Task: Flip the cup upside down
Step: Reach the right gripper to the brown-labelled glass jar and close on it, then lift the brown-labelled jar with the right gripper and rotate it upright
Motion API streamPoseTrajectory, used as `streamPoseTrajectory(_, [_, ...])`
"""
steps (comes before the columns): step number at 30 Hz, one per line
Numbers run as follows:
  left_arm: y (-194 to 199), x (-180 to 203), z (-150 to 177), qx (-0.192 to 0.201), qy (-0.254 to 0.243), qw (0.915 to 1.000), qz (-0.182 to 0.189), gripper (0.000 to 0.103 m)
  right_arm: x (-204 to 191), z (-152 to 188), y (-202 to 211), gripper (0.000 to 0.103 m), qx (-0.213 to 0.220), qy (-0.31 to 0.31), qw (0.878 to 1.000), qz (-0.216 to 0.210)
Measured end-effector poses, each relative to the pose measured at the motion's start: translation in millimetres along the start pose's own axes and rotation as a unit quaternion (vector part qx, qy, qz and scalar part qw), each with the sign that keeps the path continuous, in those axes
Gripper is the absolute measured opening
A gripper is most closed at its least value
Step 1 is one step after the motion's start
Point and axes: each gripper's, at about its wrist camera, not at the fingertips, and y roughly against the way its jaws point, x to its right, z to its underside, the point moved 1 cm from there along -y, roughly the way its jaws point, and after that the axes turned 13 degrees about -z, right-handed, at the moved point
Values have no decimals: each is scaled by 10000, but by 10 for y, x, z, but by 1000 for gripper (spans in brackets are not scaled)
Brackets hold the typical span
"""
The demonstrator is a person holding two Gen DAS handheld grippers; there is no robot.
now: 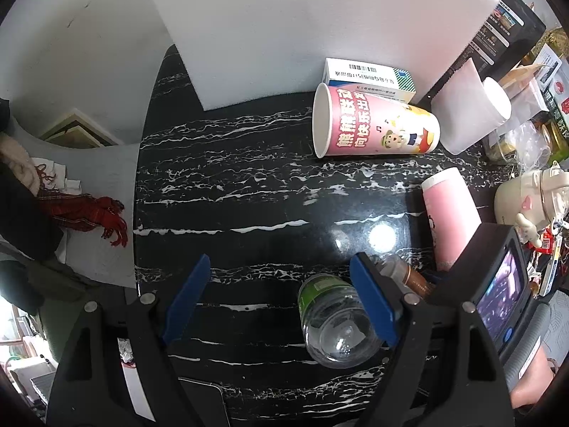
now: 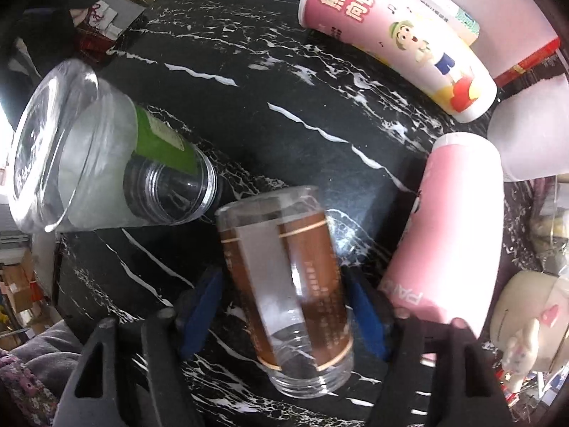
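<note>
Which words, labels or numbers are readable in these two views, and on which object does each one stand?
"熊熊联盟 向快乐出发": on the cartoon paper cup lying on its side; the last characters are less certain.
"PAN...": on the pink cup near its lower end; the rest is hidden.
Barcode and Chinese print on the white box: too small to read.
Print on the brown-labelled clear cup: blurred.

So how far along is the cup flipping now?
Done: the plain pink paper cup and the clear green-labelled cup already stand upside down. In hand: the right claw straddles the clear brown-labelled cup, also inverted. Left: the cartoon-printed pink cup lies sideways.
</note>
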Motion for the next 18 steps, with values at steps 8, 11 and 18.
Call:
streamPoseTrajectory(8, [168,-65,78,106,100,9999,-10,80,-129,106,47,64,158,36,9999,-33])
streamPoseTrajectory(11, [252,-84,130,149,123,9998,26,80,-135,168,145,64,221,-18,9998,-14])
streamPoseTrajectory(18, [513,-100,296,357,113,9993,56,80,-175,357,372,63,367,-257,9990,0])
